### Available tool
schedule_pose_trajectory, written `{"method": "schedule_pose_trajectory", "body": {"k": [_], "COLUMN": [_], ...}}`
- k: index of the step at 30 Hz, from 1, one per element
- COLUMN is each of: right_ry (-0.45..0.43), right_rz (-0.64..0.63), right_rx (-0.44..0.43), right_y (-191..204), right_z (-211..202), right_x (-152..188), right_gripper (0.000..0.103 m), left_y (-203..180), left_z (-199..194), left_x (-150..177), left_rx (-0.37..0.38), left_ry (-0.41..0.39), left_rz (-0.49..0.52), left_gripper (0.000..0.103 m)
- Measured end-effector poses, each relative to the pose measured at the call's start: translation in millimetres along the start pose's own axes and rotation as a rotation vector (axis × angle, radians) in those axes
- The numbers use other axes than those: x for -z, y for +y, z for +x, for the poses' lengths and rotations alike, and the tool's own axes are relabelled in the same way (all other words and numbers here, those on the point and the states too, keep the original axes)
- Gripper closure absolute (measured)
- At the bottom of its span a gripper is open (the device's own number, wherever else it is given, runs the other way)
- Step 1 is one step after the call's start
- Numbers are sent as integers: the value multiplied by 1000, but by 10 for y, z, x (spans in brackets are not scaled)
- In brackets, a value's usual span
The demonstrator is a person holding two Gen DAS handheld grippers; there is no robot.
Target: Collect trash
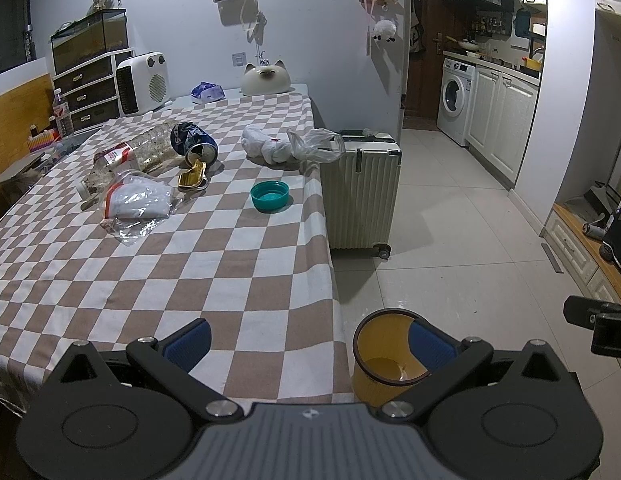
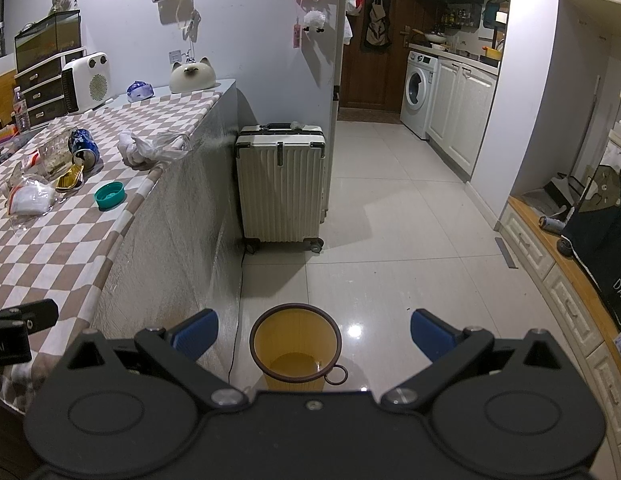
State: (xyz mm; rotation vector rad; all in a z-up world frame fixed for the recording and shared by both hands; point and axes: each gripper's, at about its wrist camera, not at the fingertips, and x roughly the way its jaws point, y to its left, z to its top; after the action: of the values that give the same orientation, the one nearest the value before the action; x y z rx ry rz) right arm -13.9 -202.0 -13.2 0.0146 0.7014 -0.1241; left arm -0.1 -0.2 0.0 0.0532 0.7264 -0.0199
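Trash lies on the checkered table (image 1: 230, 272): a crushed blue can (image 1: 194, 143), a clear plastic bottle (image 1: 130, 158), a gold wrapper (image 1: 192, 176), a clear bag of white stuff (image 1: 136, 200), a teal lid (image 1: 269, 196) and a crumpled white plastic bag (image 1: 288, 146). A yellow bin (image 1: 384, 356) stands on the floor by the table's near corner, nothing visible inside. My left gripper (image 1: 308, 342) is open over the table's near edge. My right gripper (image 2: 314, 334) is open above the yellow bin (image 2: 296, 346). Both hold nothing.
A white suitcase (image 2: 280, 184) stands against the table's side. A white heater (image 1: 142, 82), a cat-shaped object (image 1: 266, 78) and a blue-white pouch (image 1: 206, 92) sit at the table's far end. Drawers with a tank (image 1: 90, 64) stand far left. Tiled floor (image 2: 390, 220) stretches toward the kitchen.
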Motion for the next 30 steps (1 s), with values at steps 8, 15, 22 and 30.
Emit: {"method": "schedule_pose_trajectory", "body": {"k": [8,15,22,30], "right_ry": [1,1,-12,-54], "right_rz": [1,3,26,56], "right_rx": [-1,-1,-15,-60], "right_y": [-9,-14,-57,-55], "right_z": [0,0,32,89], "right_x": [-2,-7,-5,-116], "right_gripper": [0,0,0,0], "left_y": [0,-126,-26,117], "left_z": [0,-12,-95,49], "left_x": [0,-19,-108,-296], "left_rx": [0,-2,-14,-30], "left_ry": [0,-4,-62,-111], "left_rz": [0,1,18,7], "left_gripper": [0,0,0,0]}}
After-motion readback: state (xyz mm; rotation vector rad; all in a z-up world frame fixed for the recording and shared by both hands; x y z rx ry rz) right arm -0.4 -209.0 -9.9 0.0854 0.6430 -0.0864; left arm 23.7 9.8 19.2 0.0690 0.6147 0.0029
